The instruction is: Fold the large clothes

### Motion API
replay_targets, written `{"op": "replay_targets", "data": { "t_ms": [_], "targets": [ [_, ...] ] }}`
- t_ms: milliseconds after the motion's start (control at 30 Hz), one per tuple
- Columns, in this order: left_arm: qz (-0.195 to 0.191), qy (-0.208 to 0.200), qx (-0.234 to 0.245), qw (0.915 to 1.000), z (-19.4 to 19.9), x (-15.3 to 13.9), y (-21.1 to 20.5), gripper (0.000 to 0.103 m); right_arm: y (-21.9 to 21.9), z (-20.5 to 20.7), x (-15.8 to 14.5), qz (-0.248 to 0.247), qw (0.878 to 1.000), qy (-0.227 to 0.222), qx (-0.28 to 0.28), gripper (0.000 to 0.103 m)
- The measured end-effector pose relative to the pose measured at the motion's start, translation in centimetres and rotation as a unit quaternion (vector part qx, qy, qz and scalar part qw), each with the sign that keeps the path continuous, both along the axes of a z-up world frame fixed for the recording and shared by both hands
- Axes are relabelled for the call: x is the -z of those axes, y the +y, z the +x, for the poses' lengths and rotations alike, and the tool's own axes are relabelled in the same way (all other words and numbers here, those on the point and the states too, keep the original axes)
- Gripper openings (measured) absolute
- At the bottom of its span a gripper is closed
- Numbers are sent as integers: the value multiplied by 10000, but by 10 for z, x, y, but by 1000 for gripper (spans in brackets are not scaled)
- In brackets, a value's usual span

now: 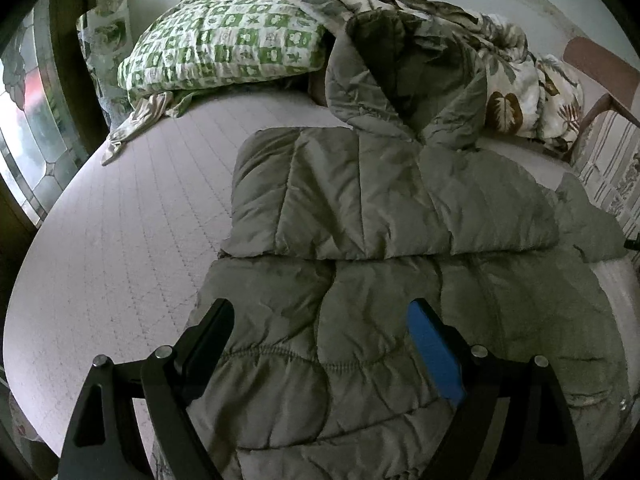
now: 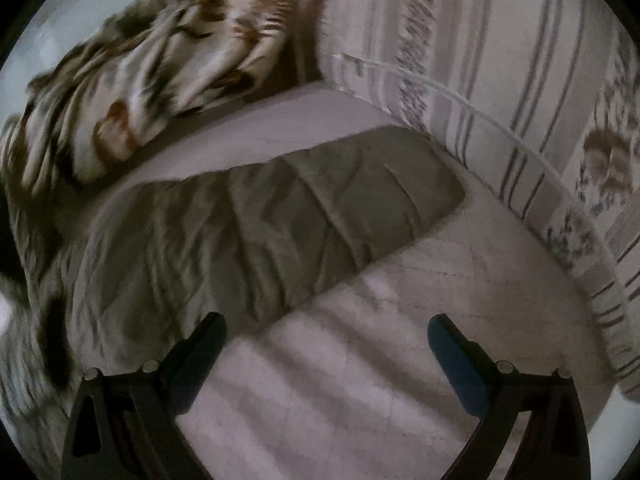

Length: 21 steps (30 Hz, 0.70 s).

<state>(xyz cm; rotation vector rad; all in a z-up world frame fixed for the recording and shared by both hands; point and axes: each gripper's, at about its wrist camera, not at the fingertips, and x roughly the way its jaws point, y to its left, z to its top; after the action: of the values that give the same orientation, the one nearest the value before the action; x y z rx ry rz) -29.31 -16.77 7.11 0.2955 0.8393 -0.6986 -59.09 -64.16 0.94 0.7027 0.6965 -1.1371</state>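
Observation:
An olive-grey quilted hooded jacket (image 1: 380,216) lies flat on the pale quilted bed (image 1: 120,240). One sleeve is folded across its chest, and the hood points toward the far bedding. My left gripper (image 1: 320,320) is open and empty, hovering over the jacket's lower hem. In the right wrist view the jacket's other sleeve (image 2: 320,208) stretches out toward the bed's right edge. My right gripper (image 2: 326,332) is open and empty, above the bare mattress (image 2: 360,380) just below that sleeve. The right view is motion-blurred.
A green-and-white checked pillow (image 1: 224,44) and a leaf-print duvet (image 1: 512,72) are piled at the head of the bed. A small pale cloth (image 1: 136,124) lies by the pillow. A striped bed skirt (image 2: 500,80) runs along the right edge. A window (image 1: 24,120) is at the left.

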Motion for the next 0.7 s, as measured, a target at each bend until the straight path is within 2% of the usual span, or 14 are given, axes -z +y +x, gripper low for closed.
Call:
{"op": "replay_targets", "data": {
  "t_ms": [100, 200, 333, 500, 567, 633, 700],
  "targets": [
    [52, 4, -17, 10000, 0, 3, -1, 89, -16, -8, 3, 126, 9996, -191, 191, 102],
    [116, 7, -28, 9999, 1, 8, -2, 89, -34, -16, 9, 373, 9967, -567, 451, 102],
    [211, -26, -58, 9998, 4, 13, -2, 89, -68, -28, 22, 763, 9883, -982, 882, 102],
    [235, 58, -131, 9996, 9, 17, -1, 89, -94, -28, 42, 1099, 9753, -1517, 1168, 99],
    [261, 49, -143, 9995, 10, 18, 1, 89, -99, -26, 52, 1184, 9683, -1736, 1353, 93],
    [296, 13, -138, 9995, 9, 18, 2, 89, -101, -19, 52, 1030, 9709, -1624, 1429, 91],
    [328, -28, -126, 9994, 8, 18, 3, 89, -102, -9, 50, 863, 9766, -1317, 1466, 67]
  ]
}}
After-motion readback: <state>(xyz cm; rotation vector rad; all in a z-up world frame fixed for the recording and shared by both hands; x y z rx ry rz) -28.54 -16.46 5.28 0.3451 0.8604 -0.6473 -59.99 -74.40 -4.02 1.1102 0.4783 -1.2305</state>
